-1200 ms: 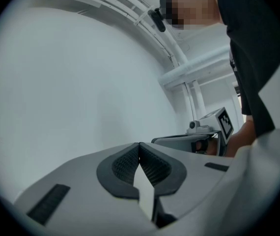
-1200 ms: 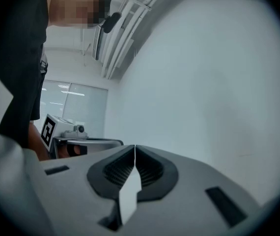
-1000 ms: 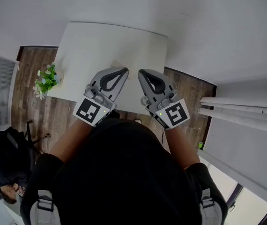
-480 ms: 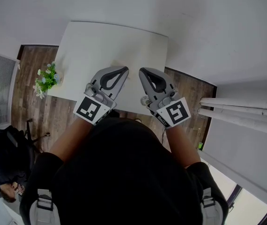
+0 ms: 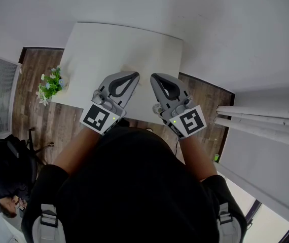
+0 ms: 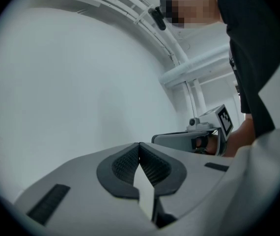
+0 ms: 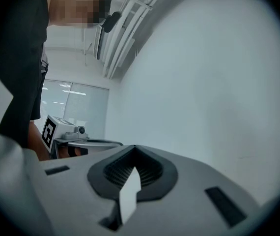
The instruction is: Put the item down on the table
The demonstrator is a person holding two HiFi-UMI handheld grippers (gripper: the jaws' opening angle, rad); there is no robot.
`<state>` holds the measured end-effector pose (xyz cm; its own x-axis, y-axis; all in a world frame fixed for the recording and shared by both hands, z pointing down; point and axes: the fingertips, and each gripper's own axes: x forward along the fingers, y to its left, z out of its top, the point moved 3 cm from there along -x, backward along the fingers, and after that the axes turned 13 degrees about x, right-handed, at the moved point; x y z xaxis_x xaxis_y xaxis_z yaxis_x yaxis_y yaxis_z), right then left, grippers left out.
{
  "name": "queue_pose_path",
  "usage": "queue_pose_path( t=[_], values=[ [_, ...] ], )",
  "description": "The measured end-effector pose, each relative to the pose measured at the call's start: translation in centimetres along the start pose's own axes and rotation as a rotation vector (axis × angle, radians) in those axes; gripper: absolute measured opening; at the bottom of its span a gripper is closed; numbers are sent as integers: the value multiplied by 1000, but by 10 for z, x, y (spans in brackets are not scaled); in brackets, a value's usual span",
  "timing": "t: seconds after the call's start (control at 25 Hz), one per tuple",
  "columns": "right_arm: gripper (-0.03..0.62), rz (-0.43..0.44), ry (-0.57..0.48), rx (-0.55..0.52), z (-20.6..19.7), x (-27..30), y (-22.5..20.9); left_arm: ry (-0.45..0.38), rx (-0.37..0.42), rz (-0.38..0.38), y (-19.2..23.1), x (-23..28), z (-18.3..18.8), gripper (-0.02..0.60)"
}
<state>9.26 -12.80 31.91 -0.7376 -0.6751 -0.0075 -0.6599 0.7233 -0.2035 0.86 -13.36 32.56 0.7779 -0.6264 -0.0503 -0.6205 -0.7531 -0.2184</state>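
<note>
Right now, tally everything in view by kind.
Grey handheld claws with marker cubes: 2 (left claw, right claw; both shut, empty)
White rectangular table: 1
Small green potted plant with white flowers: 1
Black office chair: 1
Total: 5

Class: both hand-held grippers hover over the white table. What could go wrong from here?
1. The left hand-held gripper and right hand-held gripper are shut on nothing, so no item may get placed.
2. The flowering plant stands at the left edge of the table; a leftward sweep might knock it off.
</note>
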Motion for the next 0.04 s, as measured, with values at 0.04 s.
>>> queue_pose_path(
  t=[0.04],
  values=[
    [2,0,1,0,-1,0,1,1,-2,1,0,-1,-1,-6]
  ],
)
